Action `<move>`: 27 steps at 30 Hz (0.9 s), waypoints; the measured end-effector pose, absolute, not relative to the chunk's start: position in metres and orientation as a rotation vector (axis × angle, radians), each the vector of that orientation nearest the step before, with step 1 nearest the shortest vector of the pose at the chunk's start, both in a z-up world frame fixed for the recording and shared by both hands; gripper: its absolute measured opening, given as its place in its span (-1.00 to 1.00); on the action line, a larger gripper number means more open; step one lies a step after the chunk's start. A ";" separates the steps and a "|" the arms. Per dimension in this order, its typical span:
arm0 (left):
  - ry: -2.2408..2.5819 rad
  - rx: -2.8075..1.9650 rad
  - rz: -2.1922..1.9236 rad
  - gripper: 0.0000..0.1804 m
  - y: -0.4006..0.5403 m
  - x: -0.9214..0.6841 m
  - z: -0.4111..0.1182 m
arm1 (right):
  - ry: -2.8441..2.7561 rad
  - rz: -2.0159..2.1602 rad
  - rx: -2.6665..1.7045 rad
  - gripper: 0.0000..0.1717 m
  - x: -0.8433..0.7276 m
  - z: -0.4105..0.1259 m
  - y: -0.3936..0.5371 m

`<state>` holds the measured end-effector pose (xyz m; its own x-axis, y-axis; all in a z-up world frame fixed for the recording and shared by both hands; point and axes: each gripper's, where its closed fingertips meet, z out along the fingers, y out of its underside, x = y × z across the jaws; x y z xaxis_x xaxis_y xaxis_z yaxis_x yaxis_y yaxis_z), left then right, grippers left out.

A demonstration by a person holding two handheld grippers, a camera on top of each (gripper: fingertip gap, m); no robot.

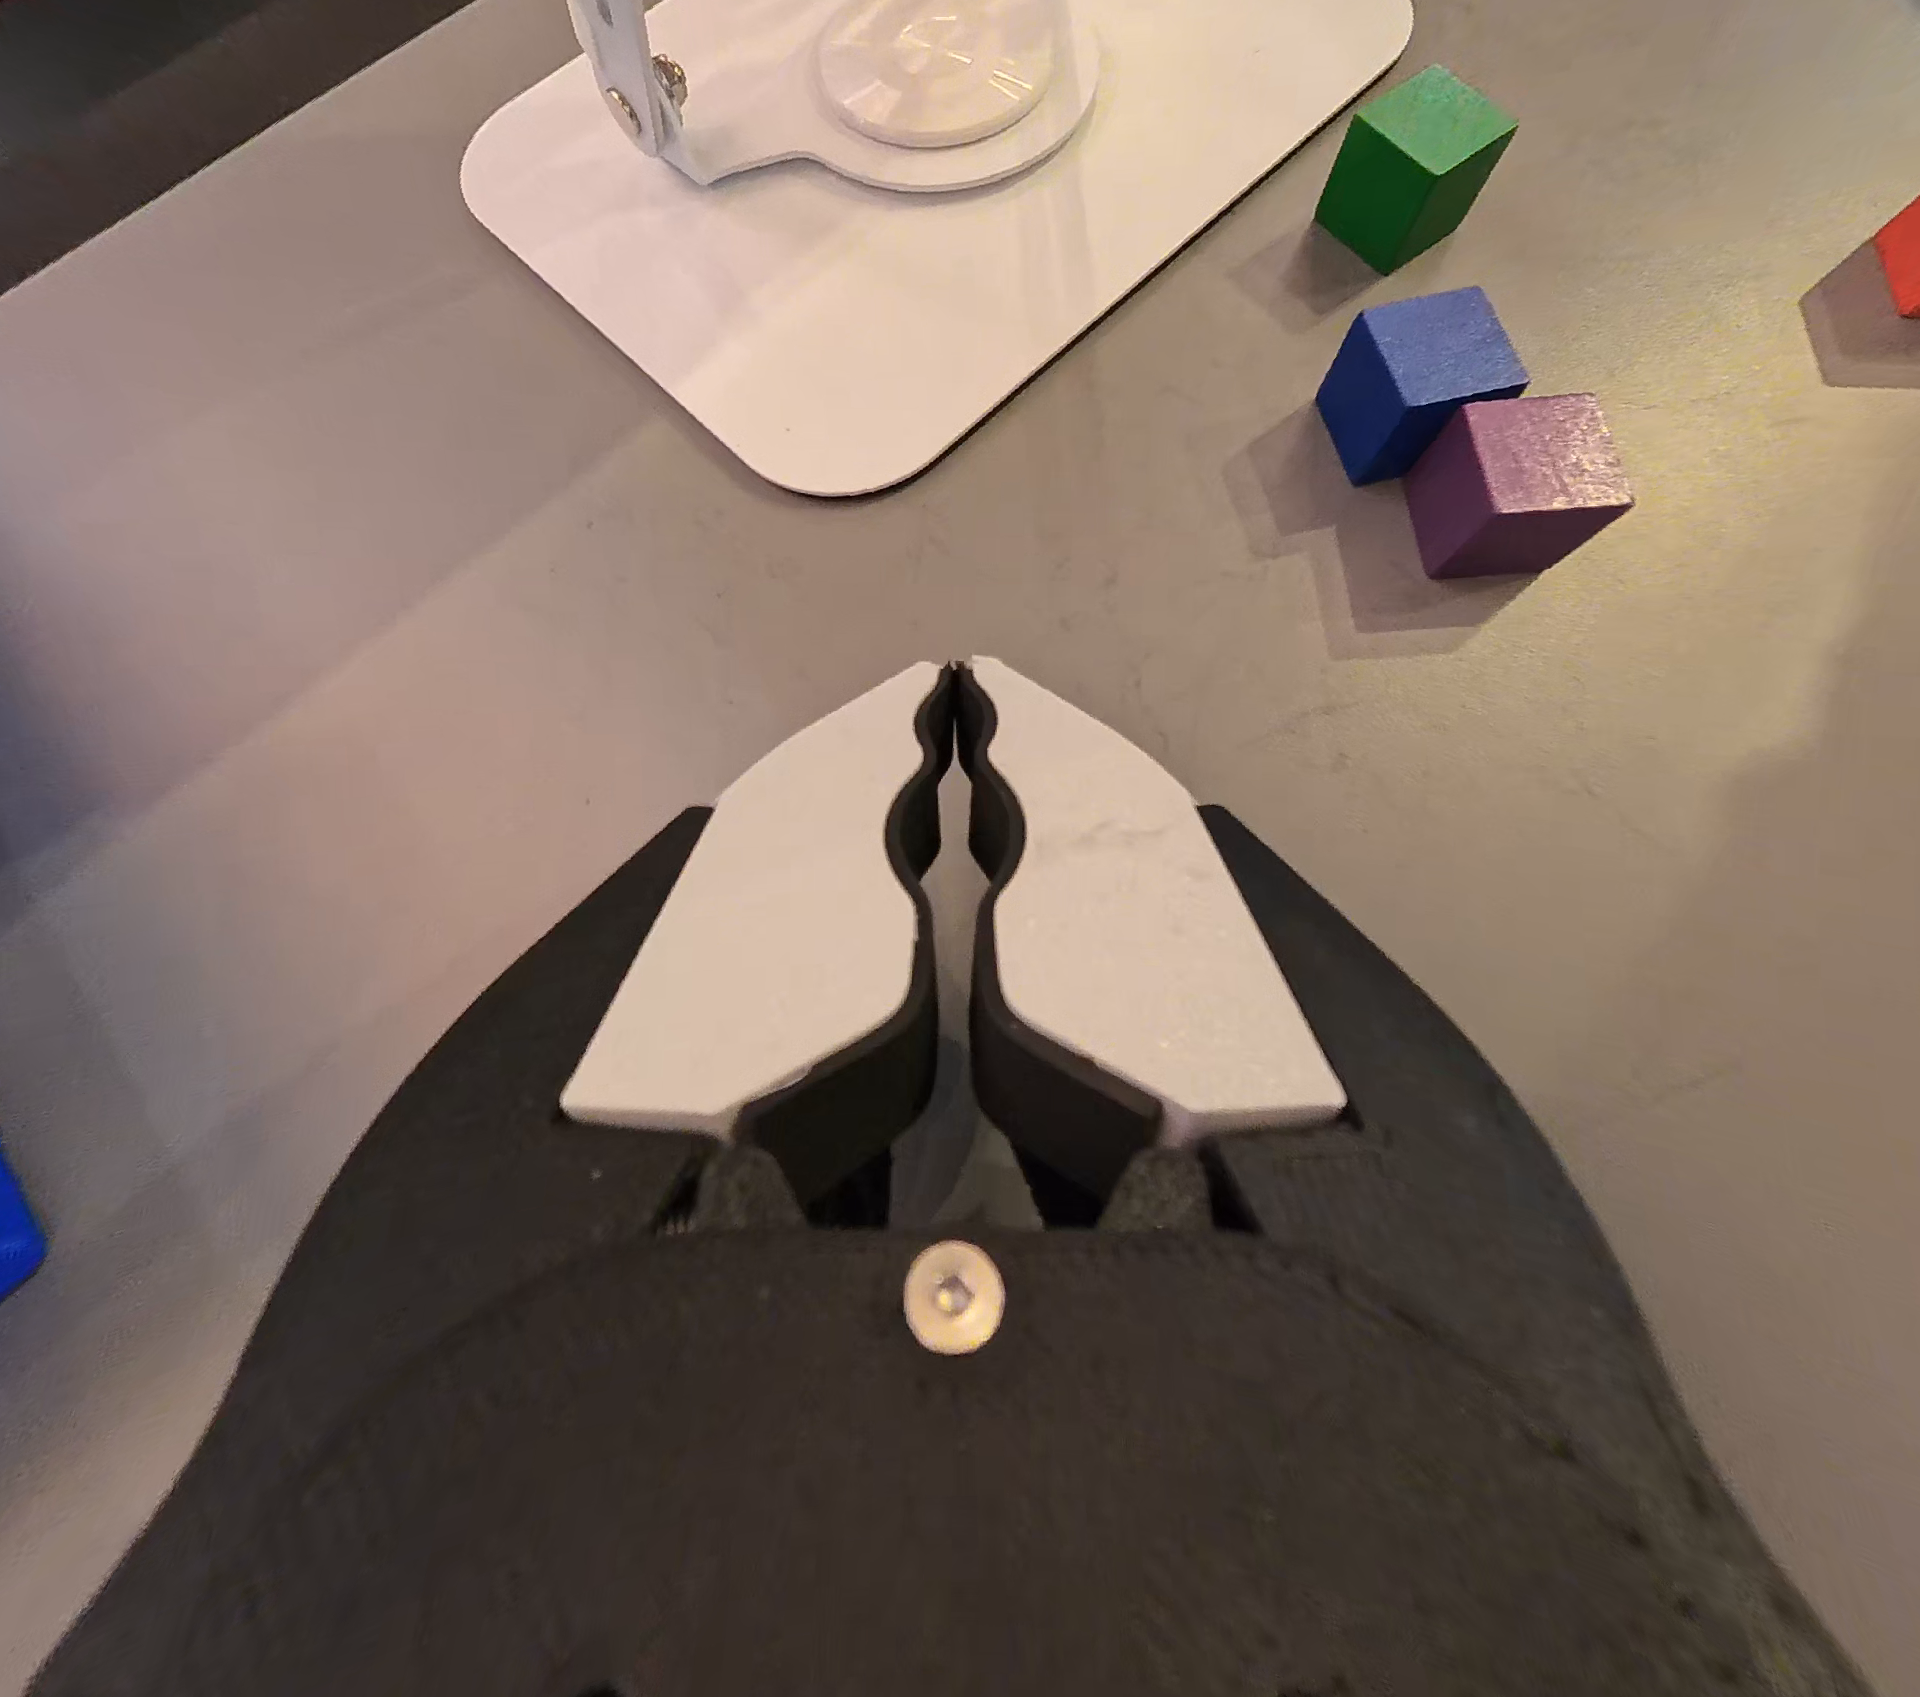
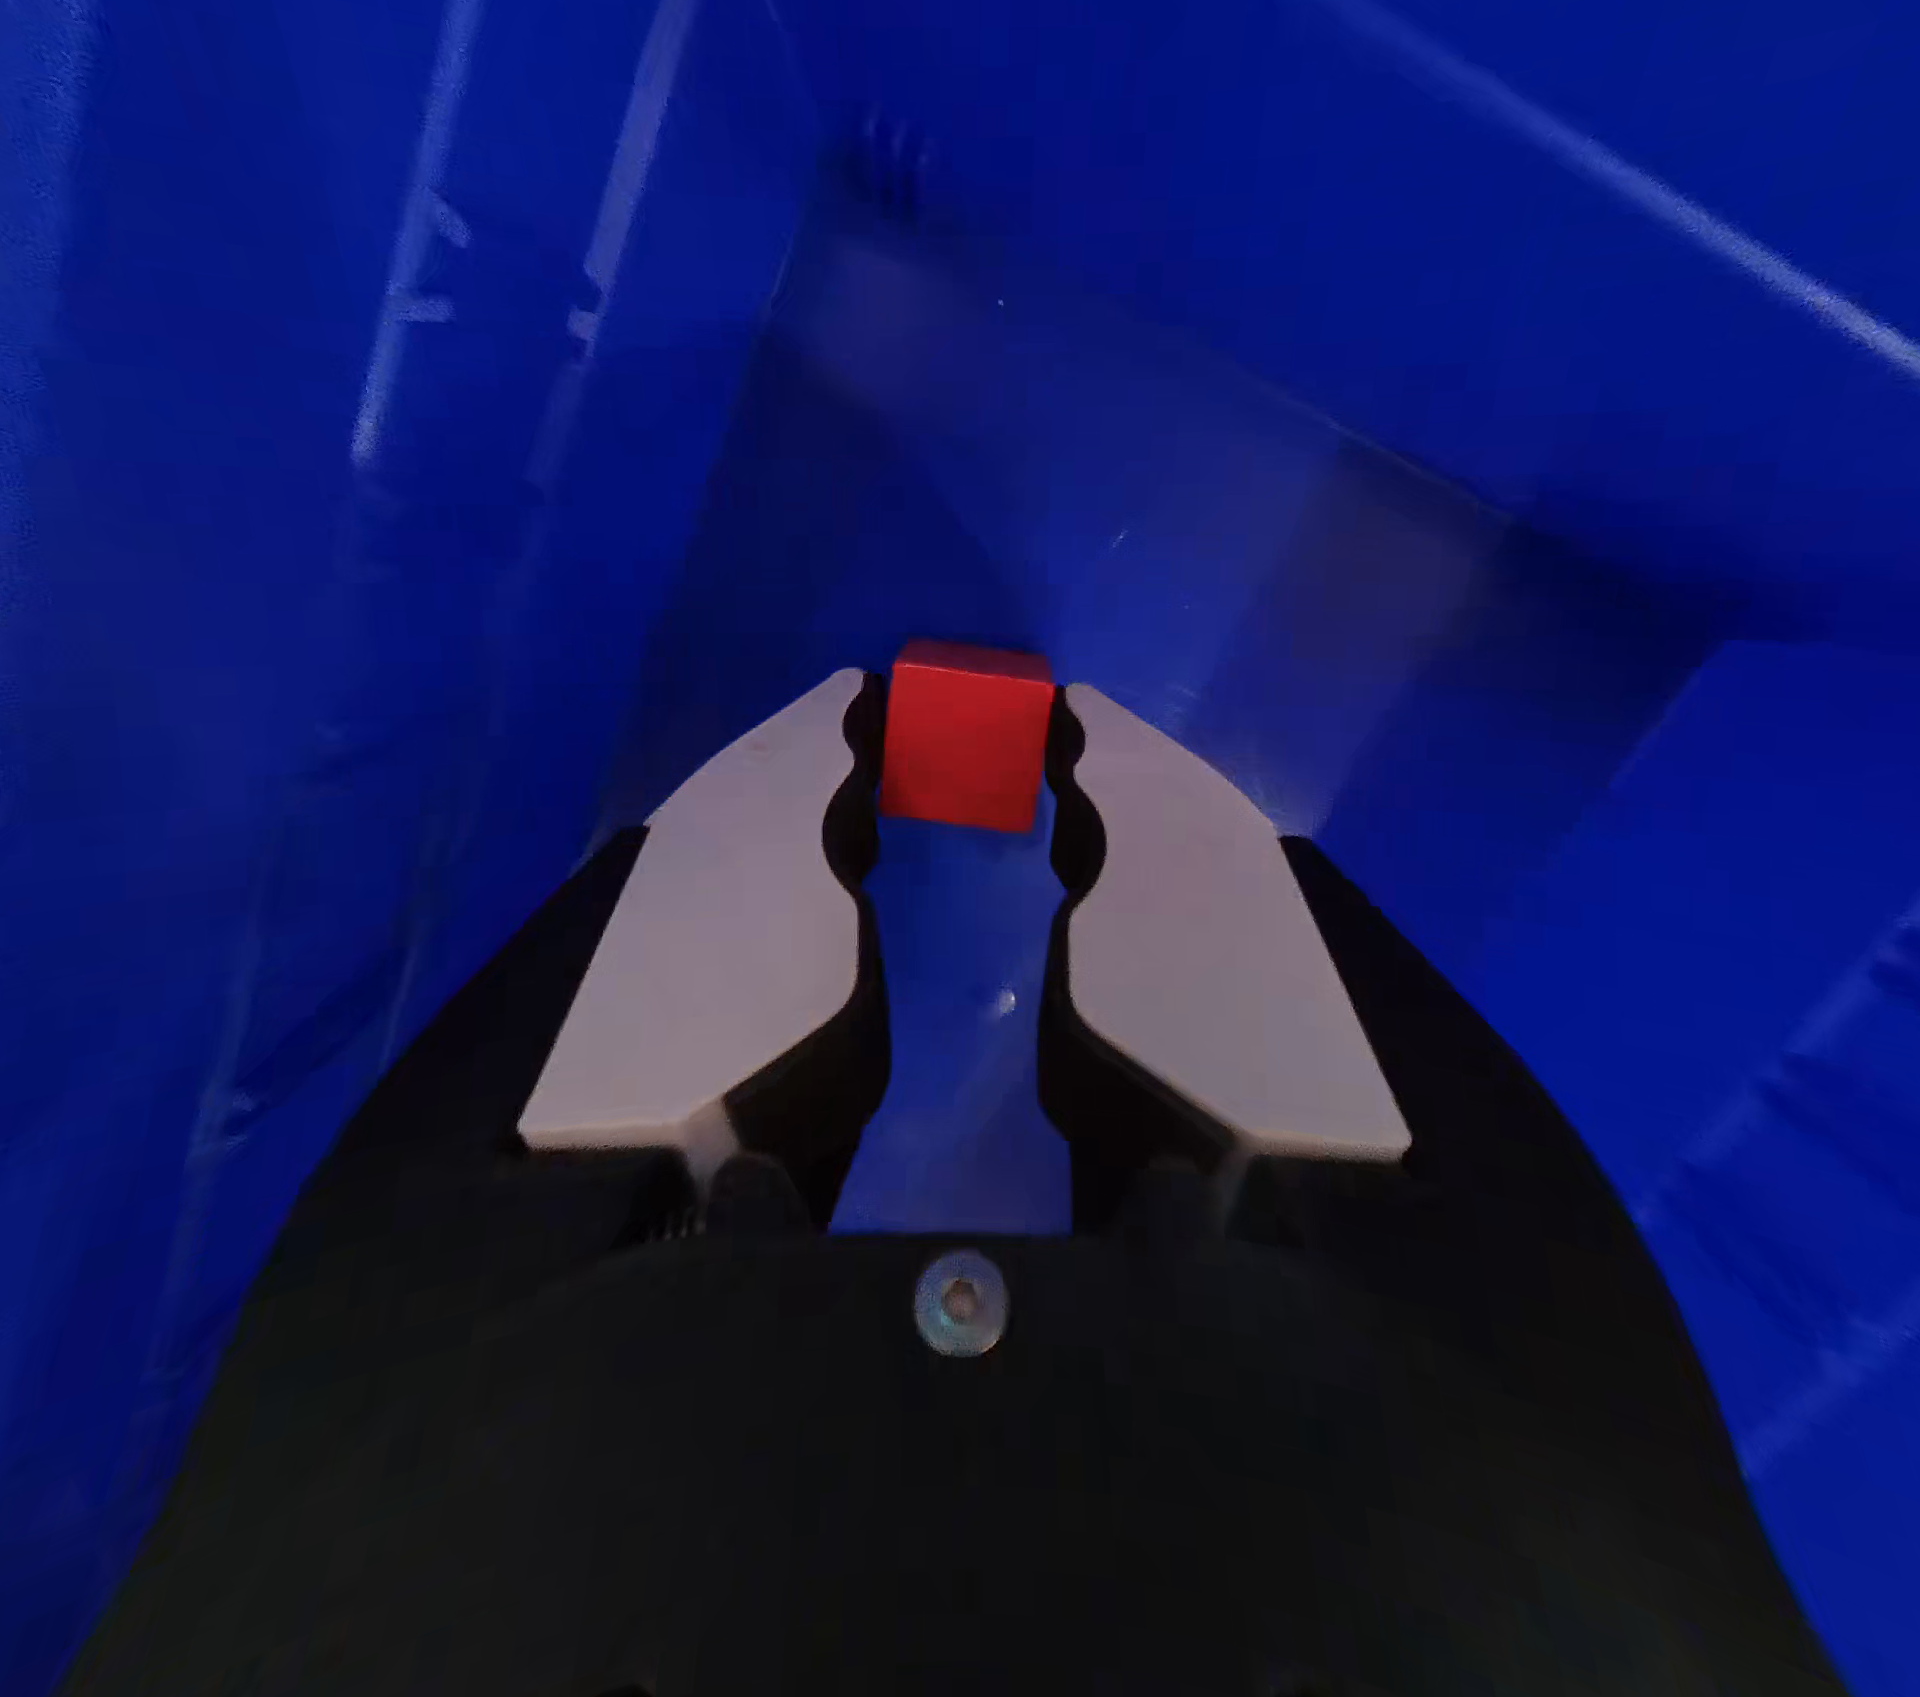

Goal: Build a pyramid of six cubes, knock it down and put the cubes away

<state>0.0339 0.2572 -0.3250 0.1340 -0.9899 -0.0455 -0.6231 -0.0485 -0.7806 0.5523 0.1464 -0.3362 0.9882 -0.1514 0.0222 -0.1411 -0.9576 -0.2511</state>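
Right hand-held gripper [image 2: 964, 738] reaches down inside a blue bin [image 2: 416, 297], its jaws narrowed onto a red cube [image 2: 961, 738], with both dark pads pressed against the cube's left and right sides. If the jaws let go while the cube is this close to the bin wall, it could bounce or wedge in a corner; a careless withdrawal could also catch the fingers on the wall. Left hand-held gripper [image 1: 956, 671] hangs over the grey table [image 1: 416, 660] with its fingertips fully together and nothing between them. Farther off to its right, a purple cube [image 1: 1522, 484] touches a blue cube [image 1: 1418, 380], a green cube [image 1: 1413, 167] stands apart beyond them, and another red block [image 1: 1903, 265] shows at the right edge. A white stand base [image 1: 831, 317] lies far centre.
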 end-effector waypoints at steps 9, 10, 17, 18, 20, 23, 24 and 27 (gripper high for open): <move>1.565 -1.752 -0.698 -1.00 0.257 0.034 -0.326 | 0.058 -0.299 -2.612 -0.50 0.504 -0.215 0.125; 1.567 -1.752 -0.696 -1.00 0.257 0.034 -0.326 | -0.019 -0.284 -2.574 -0.51 0.475 -0.196 0.119; 1.576 -1.747 -0.696 -1.00 0.255 0.033 -0.326 | -0.639 0.145 -2.590 -0.45 0.237 -0.229 0.075; 1.574 -1.746 -0.696 -1.00 0.255 0.033 -0.326 | -0.674 0.182 -2.612 -0.43 0.217 -0.244 0.070; 1.570 -1.748 -0.698 -1.00 0.255 0.032 -0.326 | -0.712 0.195 -2.670 -0.39 0.189 -0.271 0.062; 1.567 -1.747 -0.699 -1.00 0.255 0.031 -0.325 | -0.674 0.207 -2.744 -0.38 0.167 -0.298 0.055; 1.567 -1.747 -0.699 -1.00 0.254 0.031 -0.325 | -0.644 0.215 -2.761 -0.37 0.162 -0.304 0.054; 1.568 -1.747 -0.706 -1.00 0.254 0.031 -0.325 | -0.591 0.191 -2.802 -0.39 0.160 -0.322 0.054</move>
<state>0.0306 0.2538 -0.3251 0.1286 -0.9907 -0.0438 -0.6242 -0.0466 -0.7798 0.1596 0.0543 -0.3217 0.9081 0.4125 -0.0723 0.3767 -0.8801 -0.2890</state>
